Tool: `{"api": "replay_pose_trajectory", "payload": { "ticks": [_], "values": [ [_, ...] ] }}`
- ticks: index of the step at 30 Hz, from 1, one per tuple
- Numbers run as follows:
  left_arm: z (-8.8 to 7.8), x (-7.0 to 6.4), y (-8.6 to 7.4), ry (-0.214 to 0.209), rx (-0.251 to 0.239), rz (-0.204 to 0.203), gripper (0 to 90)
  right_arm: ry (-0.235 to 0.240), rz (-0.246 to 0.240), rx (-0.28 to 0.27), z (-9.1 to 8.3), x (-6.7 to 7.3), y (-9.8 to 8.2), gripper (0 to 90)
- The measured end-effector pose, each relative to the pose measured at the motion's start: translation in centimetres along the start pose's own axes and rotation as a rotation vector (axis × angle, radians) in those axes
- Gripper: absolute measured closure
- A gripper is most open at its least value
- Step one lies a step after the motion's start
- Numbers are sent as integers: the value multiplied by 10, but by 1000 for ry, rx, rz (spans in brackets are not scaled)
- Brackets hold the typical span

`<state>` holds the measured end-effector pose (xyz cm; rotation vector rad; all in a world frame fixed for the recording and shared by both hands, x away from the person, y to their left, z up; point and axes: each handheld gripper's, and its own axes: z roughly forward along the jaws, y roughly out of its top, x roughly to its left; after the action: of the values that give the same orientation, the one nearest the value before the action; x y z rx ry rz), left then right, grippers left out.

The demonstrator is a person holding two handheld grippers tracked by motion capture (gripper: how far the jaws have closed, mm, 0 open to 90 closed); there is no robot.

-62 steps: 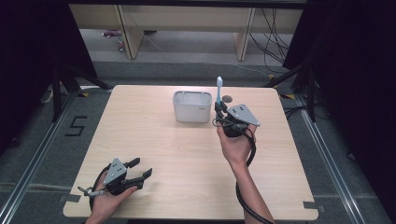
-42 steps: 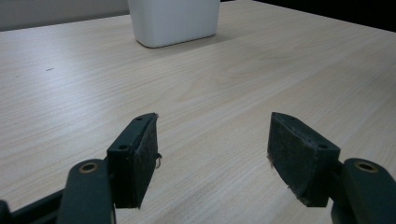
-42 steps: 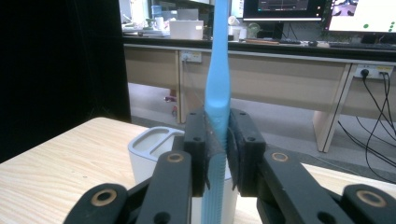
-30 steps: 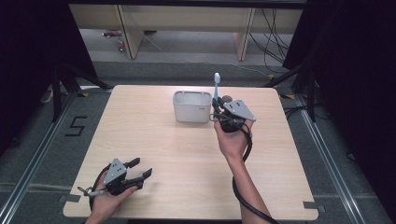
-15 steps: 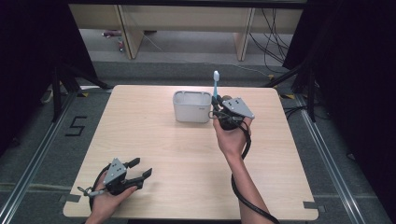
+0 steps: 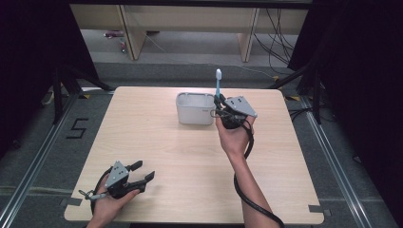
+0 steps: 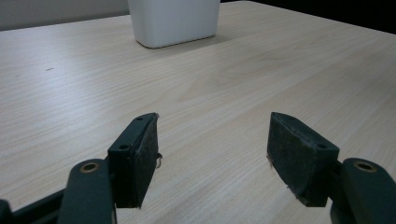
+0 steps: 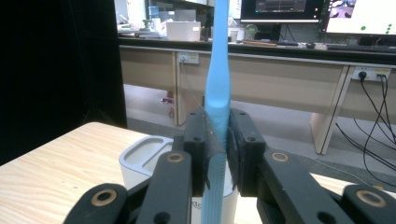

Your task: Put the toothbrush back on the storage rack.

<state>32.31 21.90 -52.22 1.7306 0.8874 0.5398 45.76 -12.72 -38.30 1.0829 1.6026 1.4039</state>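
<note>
While clamped between the two black jaws of the right gripper, stands upright: a blue toothbrush, handle pinched at the pads, white head pointing up well above the jaws. Seen in the right gripper view as a straight blue shaft rising out of the closed jaws and running off the top edge, with its lower end passing down between the pads. Held just beside the right edge of a white tub, slightly above its rim; from the right gripper view, tub sits directly below and a little to the left of the jaws. Cannot tell whether the toothbrush's lower end touches the tub. Gripped from below by the right hand, forearm coming up from the near edge of the table, black cable looping under the wrist.

Resting low on the near left corner of the table, well apart from the toothbrush: the left gripper, jaws spread wide with nothing between them. Ahead of those spread jaws, bare wood, then the tub far off.
</note>
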Motion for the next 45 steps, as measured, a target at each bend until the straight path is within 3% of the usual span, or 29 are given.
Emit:
{"api": "replay_pose_trajectory", "payload": {
  "ticks": [3, 6, 12, 13, 22, 23, 28, 45],
  "values": [
    [0, 0, 0, 0, -3, -2, 334, -2, 19, 2, 1, 1, 1, 793],
    [1, 0, 0, -4, -8, 1, 335, -7, -14, -8, 4, -2, 3, 792],
    [0, 0, 0, 1, -3, -2, 336, -7, -11, -5, 9, -3, 5, 793],
    [0, 0, 0, 1, 0, 2, 337, -10, 11, 4, 10, -1, 5, 793],
    [0, -1, 0, 0, -3, -2, 338, -14, -8, -14, 19, -4, 9, 793],
    [0, 0, 0, 1, 0, 2, 338, -4, 21, -4, 20, -3, 9, 793],
    [0, 0, 0, 0, -2, 0, 338, -18, -10, -7, 23, -7, 10, 792],
    [0, 0, 0, -1, -7, -2, 341, -14, 10, -10, 37, -5, 14, 793]
  ]
}}
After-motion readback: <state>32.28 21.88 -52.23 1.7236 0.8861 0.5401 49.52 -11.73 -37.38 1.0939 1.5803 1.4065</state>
